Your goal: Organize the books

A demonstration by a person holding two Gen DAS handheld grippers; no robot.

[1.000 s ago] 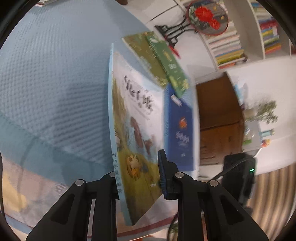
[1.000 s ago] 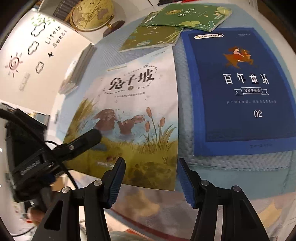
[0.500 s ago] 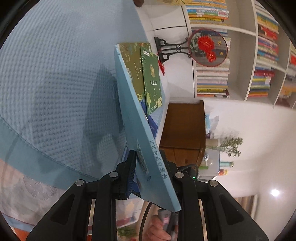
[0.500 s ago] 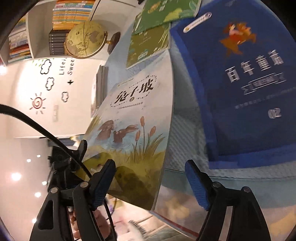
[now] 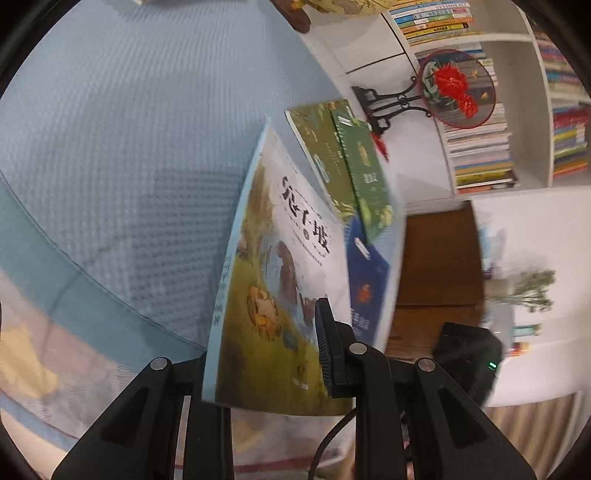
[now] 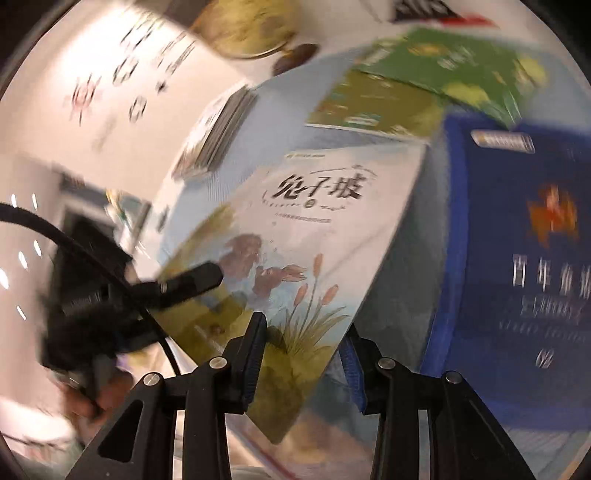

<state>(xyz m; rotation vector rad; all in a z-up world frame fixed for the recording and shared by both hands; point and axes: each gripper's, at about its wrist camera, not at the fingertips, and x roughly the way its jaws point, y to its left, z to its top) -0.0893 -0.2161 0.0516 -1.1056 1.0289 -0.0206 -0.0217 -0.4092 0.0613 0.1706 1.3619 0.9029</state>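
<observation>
At the centre of the left wrist view the left gripper pinches the lower edge of the rabbit book, its cover tilted up off the blue quilted cloth, probably so the other hand can get a hold beneath. In the right wrist view the right gripper sits at the bottom centre with its jaws closing; the book's lower corner lies between them, one pad over the cover and one behind it, though whether they press yet is hard to tell through the blur. A dark blue book lies flat on the cloth at the right of that frame, and two green books overlap at the upper right. A globe stands blurred at the top.
</observation>
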